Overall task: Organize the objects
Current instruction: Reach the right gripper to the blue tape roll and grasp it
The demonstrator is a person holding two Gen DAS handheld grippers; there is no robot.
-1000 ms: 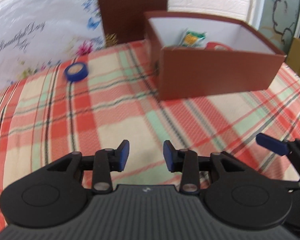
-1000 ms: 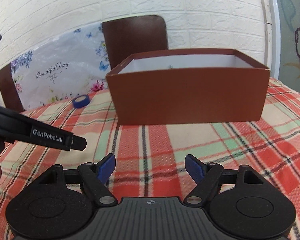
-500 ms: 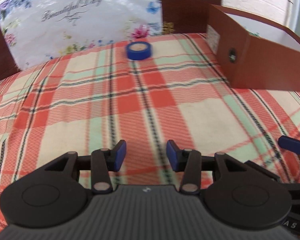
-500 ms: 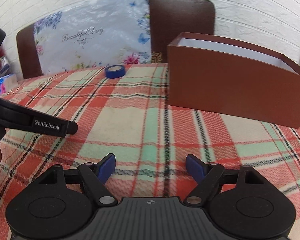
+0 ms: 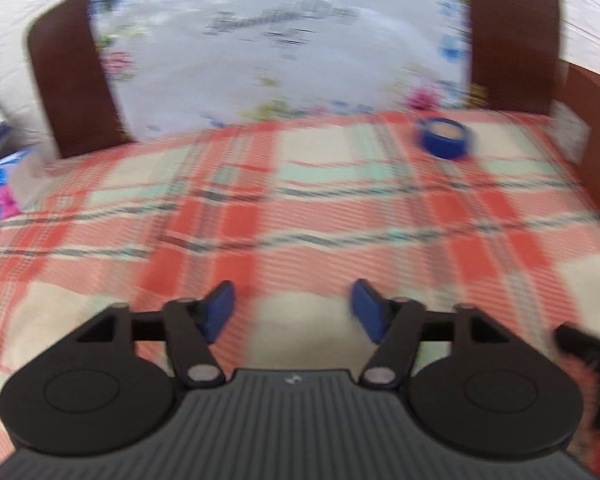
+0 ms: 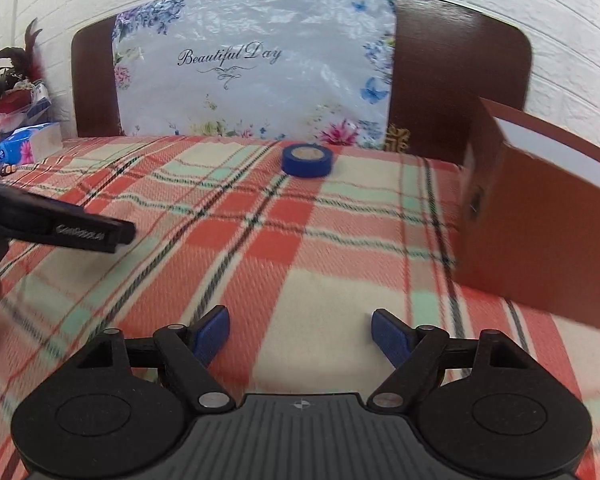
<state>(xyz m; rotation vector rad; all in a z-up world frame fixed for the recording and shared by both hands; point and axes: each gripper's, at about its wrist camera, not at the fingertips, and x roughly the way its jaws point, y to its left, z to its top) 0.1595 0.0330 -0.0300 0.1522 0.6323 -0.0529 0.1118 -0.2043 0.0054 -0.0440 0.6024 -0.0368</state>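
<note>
Right claw (image 6: 300, 330) view sharp: tape roll (image 6: 307, 160) legible; left view blurred.

The bench (image 6: 300, 248) was covered with a checked cloth (image 6: 228, 216) in red, cream and pale green with thin dark lines. A roll of blue tape (image 6: 307, 159) lay flat on the cloth near the far edge. A brown cardboard box (image 6: 540, 236) stood on the right side, well apart from the tape. At the far left corner a blue tissue pack (image 6: 28, 144) rested on the bench.
</note>
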